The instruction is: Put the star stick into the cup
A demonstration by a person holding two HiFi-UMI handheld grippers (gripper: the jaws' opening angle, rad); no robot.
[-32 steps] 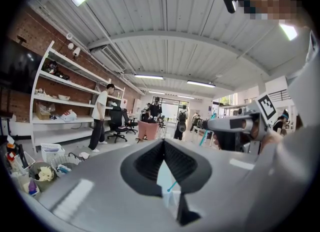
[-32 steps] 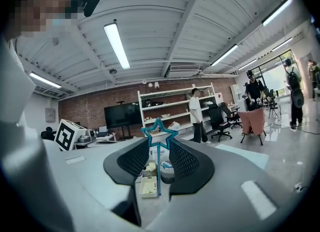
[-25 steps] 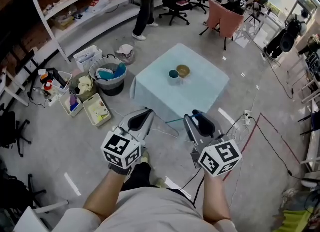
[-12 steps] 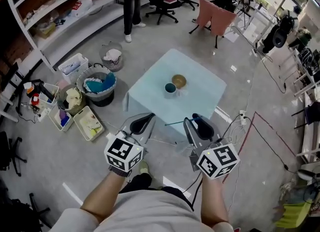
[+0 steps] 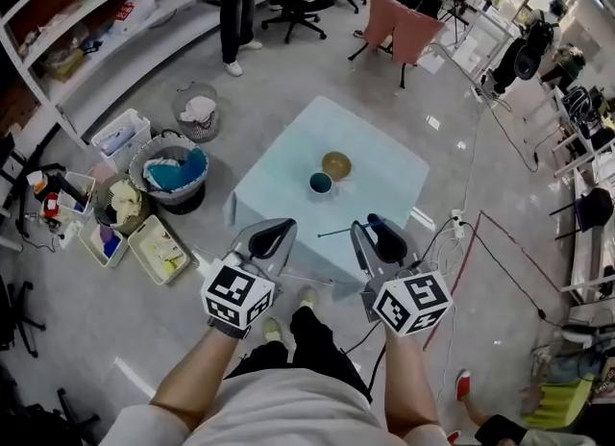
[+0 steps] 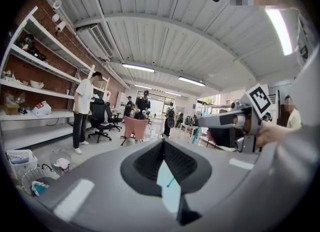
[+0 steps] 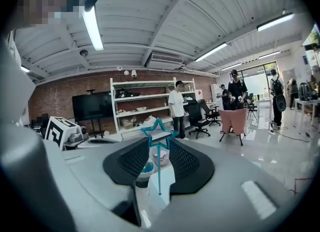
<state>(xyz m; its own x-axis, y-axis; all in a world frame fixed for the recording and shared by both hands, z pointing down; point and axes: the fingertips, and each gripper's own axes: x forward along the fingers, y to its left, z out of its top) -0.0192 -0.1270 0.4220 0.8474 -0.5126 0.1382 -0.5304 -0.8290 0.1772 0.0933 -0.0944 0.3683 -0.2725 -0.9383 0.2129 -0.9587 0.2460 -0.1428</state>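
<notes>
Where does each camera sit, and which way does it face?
Head view: on the person's head, facing steeply down at the table; forearms, left gripper and right gripper show.
Left gripper view: on the left gripper, facing along its shut jaws across the room; right gripper at right.
Right gripper view: on the right gripper, facing the shelves past the star stick in its jaws.
Shared: both gripper views show the pink chair.
</notes>
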